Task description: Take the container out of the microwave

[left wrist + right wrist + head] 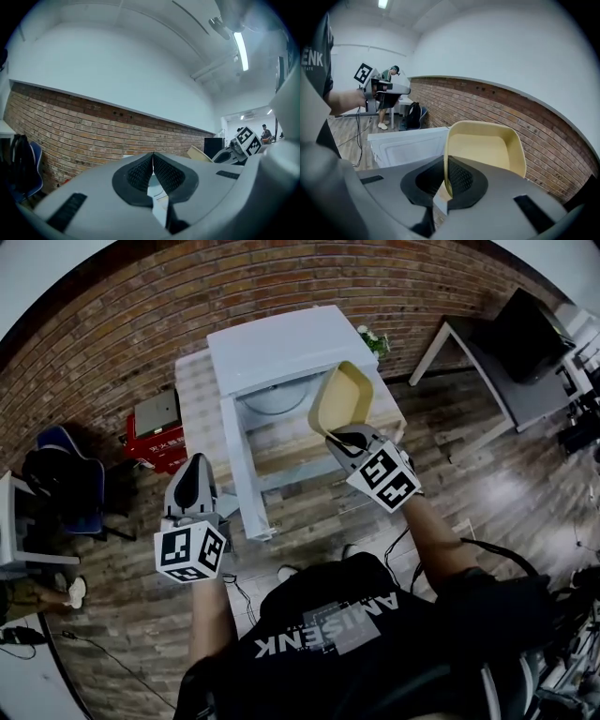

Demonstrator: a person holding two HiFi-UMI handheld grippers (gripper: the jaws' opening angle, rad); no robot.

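Observation:
A yellow container [339,397] [485,145] hangs tilted in the air in front of the white microwave [286,348], outside its open cavity. My right gripper [345,439] [445,176] is shut on the container's near rim, and the tray is empty. The microwave door [242,474] stands swung open toward me; the white turntable [275,401] shows inside. My left gripper [190,486] [153,171] is left of the door, pointing level, with its pads pressed together on nothing. In the left gripper view the container [199,153] and the right gripper's marker cube [247,141] show at the right.
The microwave sits on a wooden table [295,442] against a brick wall [112,352]. A red toolbox [155,437] and a blue chair [66,479] stand on the left. A grey desk [506,367] with a dark chair stands on the right. Cables lie on the wood floor [506,502].

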